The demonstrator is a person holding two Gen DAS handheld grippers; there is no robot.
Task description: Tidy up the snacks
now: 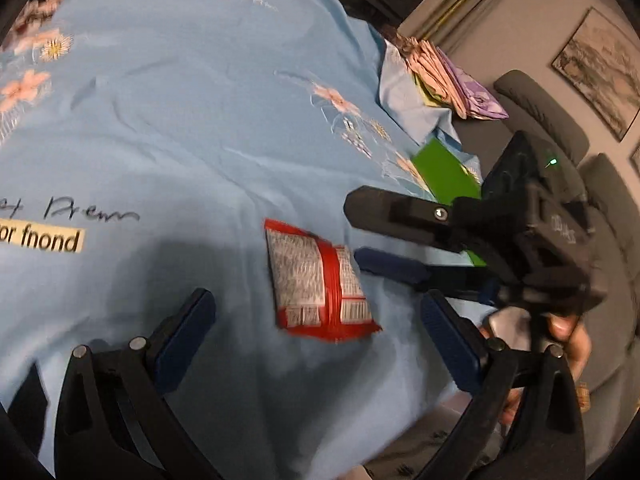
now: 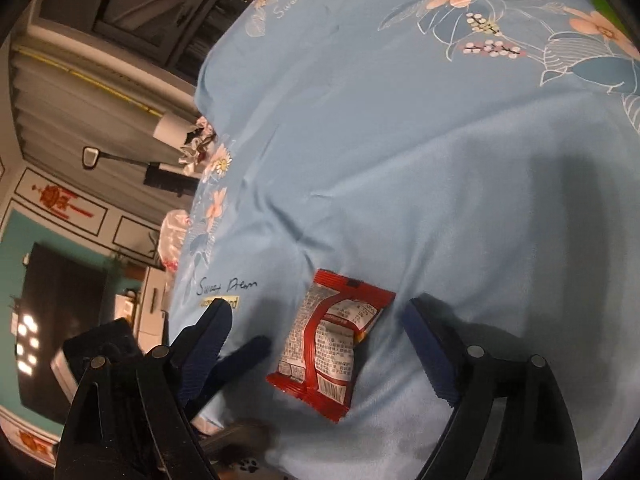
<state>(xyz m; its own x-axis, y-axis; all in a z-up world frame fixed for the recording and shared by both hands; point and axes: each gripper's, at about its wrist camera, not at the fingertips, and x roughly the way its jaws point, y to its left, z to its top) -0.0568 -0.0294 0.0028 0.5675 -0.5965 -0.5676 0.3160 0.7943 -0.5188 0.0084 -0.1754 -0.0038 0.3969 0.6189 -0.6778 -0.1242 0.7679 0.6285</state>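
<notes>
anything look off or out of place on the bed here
Nothing looks spilled or damaged. One red snack packet lies alone, label side down and askew, on the blue sheet. The sheet has a few creases. Both grippers are open, and neither touches the packet.

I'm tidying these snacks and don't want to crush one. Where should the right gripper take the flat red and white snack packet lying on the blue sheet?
Grip the flat red and white snack packet across its narrow width at mid-length, coming down from above. It lies flat on the blue floral bedsheet, printed back up, with its long edges roughly along the open right gripper's fingers, which already stand on either side of it.
</notes>
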